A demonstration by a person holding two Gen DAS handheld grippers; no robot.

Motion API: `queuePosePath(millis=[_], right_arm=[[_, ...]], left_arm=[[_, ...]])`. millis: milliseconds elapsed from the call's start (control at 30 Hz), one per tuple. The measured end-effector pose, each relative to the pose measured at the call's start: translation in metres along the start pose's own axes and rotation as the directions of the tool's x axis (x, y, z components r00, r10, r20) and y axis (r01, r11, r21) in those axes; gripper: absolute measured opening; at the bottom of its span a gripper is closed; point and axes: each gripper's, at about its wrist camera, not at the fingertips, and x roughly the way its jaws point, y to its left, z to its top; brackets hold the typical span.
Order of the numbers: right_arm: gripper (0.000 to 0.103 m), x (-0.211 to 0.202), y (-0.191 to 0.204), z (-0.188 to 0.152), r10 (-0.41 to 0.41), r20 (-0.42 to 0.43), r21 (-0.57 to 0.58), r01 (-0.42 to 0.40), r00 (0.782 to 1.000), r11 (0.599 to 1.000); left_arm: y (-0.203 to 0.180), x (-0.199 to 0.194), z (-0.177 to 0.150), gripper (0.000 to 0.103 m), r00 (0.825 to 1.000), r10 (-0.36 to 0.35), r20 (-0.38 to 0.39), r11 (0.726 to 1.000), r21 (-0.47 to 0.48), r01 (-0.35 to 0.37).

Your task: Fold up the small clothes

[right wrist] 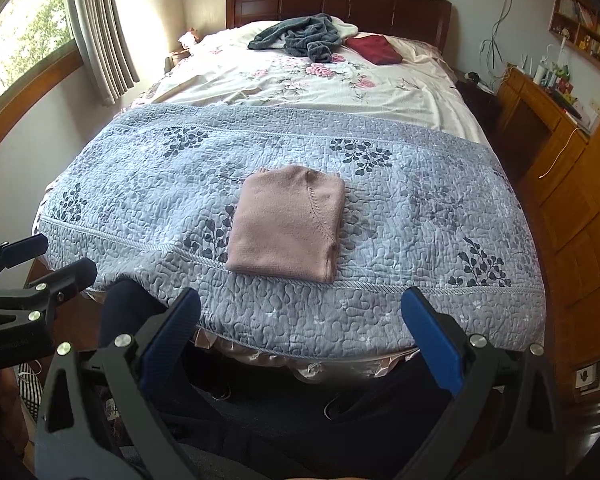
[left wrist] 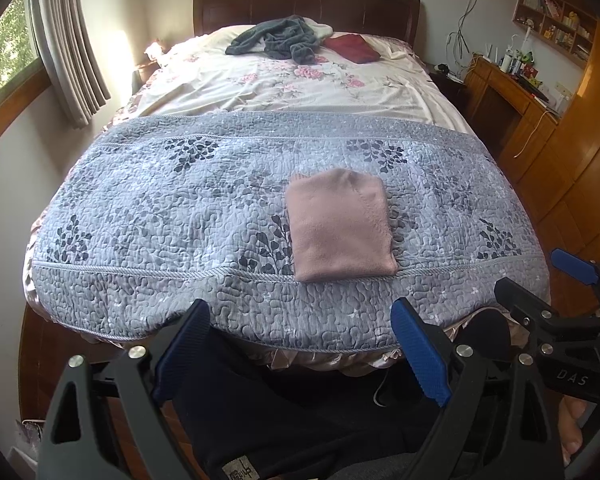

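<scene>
You had both grippers pulled back off the foot of the bed, nothing in either. Your left gripper sat at 6 o'clock in its own view, blue pads spread wide w/ only air and dark trousers between them. Your right gripper was the same in its view: jaws wide apart, empty, hanging over your lap short of the quilt edge. Each tool showed in the other's cam too, right one at 4 o'clock in the left view, left one at 8 o'clock in the right view; both looked spread there as well. The pink top lay folded into a neat rectangle on the grey-blue quilt, near the foot-end edge, roughly centre of the left view and a bit toward 10 o'clock from centre in the right view, a seam line running down its upper layer. It was apart from both grippers. Up at 12 o'clock, by the headboard, a grey garment lay crumpled on the floral sheet, w/ a dark red item just beside it at its right.
</scene>
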Motion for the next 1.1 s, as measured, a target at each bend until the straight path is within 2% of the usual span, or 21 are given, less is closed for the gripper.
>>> queuePosePath(millis=[1100], right_arm=[[0.100, 0.0079, 0.0001, 0.0027, 0.001, -0.009, 0.009, -0.001, 1.000, 1.000]], left_arm=[[0.0009, 0.0090, 0.0013, 0.092, 1.000, -0.011, -0.018, 1.000, 0.008, 0.011]])
